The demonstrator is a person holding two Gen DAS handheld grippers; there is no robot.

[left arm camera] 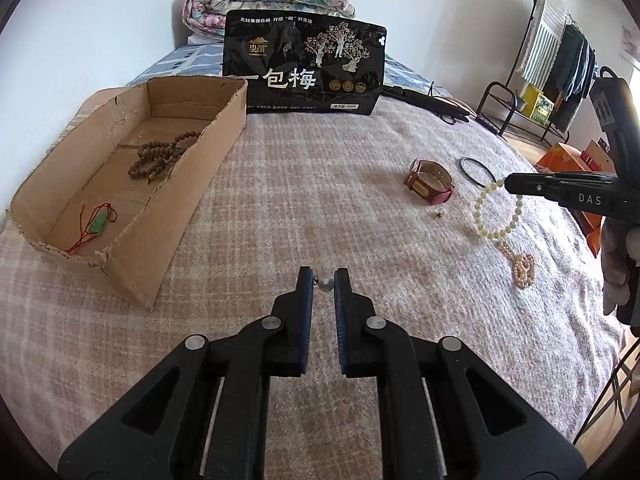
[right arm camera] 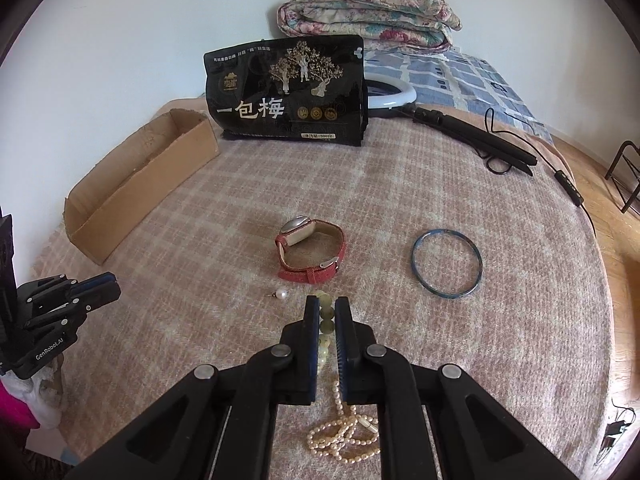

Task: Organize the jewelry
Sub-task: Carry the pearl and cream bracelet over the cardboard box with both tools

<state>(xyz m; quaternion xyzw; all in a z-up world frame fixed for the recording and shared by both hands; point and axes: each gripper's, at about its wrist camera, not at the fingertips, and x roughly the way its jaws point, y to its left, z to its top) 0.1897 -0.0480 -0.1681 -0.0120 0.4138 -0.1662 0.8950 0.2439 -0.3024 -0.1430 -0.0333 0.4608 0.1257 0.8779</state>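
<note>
My left gripper [left arm camera: 323, 282] is shut on a pearl earring [left arm camera: 325, 283], held above the blanket. My right gripper [right arm camera: 327, 307] is shut on a pale-green bead bracelet [right arm camera: 325, 318], which hangs from its tip in the left wrist view [left arm camera: 496, 210]. A cardboard box [left arm camera: 200, 152] at the left holds a brown bead string [left arm camera: 160, 156] and a green pendant on red cord [left arm camera: 98, 226]. A red-strap watch [right arm camera: 310, 254], a second pearl earring [right arm camera: 281, 294], a blue bangle [right arm camera: 446, 264] and a small-pearl necklace [right arm camera: 344, 438] lie on the blanket.
A black snack bag [left arm camera: 304, 68] stands behind the box. A folded quilt [right arm camera: 368, 14], a ring light [right arm camera: 390, 94] with its folded stand [right arm camera: 476, 138] and cable lie at the back. A clothes rack [left arm camera: 552, 64] stands off to the right.
</note>
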